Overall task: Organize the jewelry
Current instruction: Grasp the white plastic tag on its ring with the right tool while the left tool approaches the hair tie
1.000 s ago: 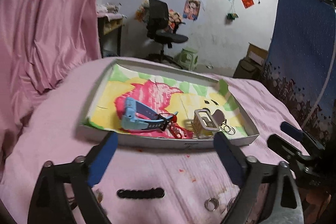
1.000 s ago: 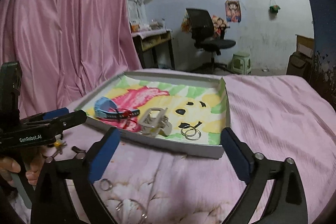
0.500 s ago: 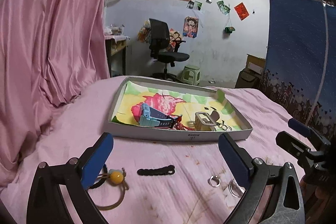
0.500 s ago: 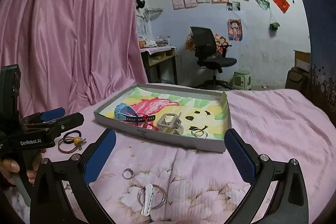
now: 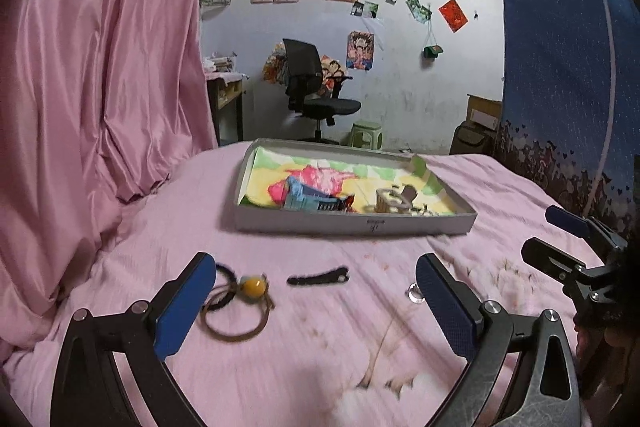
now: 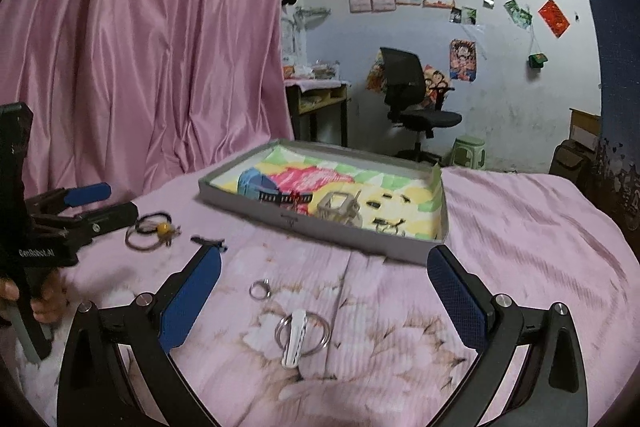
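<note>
Fingers [image 6: 188, 303] flank white clip [image 6: 294, 339] on bedspread [image 6: 520, 227].

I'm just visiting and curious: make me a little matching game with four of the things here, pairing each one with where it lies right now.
Things:
1. blue watch
2. small ring
3. white clip
4. yellow bead

Places:
A. on the pink sheet, across a pair of metal hoops
B. inside the tray
C. on the hair ties beside the black clip
D. alone on the pink sheet, between the right claw's pads

Pairs: 1-B, 2-D, 3-A, 4-C
</note>
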Demonstrator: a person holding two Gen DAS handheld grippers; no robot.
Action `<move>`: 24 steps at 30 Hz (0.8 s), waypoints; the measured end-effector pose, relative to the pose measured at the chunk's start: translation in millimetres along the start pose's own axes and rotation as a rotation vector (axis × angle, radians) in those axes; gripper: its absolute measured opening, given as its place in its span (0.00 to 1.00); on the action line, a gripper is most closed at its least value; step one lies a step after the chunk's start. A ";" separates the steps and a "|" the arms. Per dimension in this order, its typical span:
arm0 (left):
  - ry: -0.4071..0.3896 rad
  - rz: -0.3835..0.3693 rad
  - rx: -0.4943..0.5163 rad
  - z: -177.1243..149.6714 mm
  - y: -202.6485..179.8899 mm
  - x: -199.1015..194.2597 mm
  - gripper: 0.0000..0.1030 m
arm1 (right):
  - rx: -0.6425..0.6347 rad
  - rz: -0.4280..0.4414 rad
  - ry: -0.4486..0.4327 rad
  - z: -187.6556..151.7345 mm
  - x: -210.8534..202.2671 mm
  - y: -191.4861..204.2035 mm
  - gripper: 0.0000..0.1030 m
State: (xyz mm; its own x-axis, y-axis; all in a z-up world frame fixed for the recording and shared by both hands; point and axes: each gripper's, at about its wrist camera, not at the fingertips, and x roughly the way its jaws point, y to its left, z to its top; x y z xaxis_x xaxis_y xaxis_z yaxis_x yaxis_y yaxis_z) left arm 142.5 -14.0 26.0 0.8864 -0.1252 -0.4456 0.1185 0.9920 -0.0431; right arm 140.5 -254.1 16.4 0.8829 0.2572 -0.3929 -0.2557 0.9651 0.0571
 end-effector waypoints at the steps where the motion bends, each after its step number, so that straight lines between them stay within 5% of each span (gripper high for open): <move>1: 0.010 0.001 -0.004 -1.8 2.3 -0.2 0.98 | -0.002 0.004 0.012 -1.0 1.3 0.2 0.98; 14: 0.181 0.030 -0.122 -20.3 37.0 20.3 0.98 | -0.025 0.075 0.173 -20.1 23.7 8.7 0.98; 24: 0.252 0.031 -0.165 -27.2 46.6 33.7 0.98 | -0.023 0.122 0.272 -28.0 40.8 11.5 0.60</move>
State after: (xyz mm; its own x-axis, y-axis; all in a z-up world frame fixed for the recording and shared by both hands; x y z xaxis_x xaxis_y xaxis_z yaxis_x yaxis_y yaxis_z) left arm 165.7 28.4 -15.3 0.7471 -0.1079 -0.6559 0.0008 0.9869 -0.1614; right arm 162.6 -233.9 -24.7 0.7078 0.3451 -0.6164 -0.3646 0.9258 0.0996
